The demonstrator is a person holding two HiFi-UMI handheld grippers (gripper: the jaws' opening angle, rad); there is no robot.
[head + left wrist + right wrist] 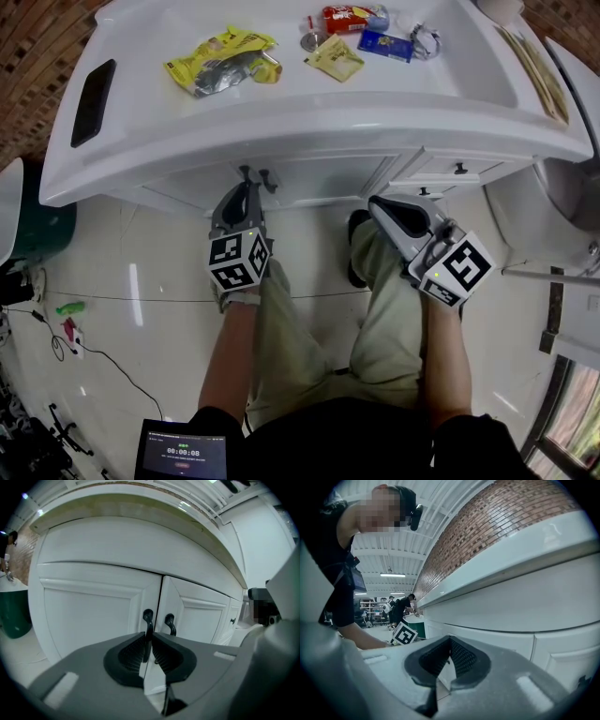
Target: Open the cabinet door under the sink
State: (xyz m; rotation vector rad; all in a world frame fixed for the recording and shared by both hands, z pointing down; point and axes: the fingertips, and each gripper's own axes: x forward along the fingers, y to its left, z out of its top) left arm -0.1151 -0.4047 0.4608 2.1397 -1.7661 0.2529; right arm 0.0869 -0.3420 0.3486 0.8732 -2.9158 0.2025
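Black handle (148, 618): we pinch it in the left gripper (149, 638).
Right gripper (450, 642): jaws together, empty.
Risk: pulling askew, we could slip off before the cabinet door (93, 620) opens.

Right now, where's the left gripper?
Left gripper sits left of centre in the head view, at the cabinet under the sink, jaws closed on the left door handle, beside the right door handle.
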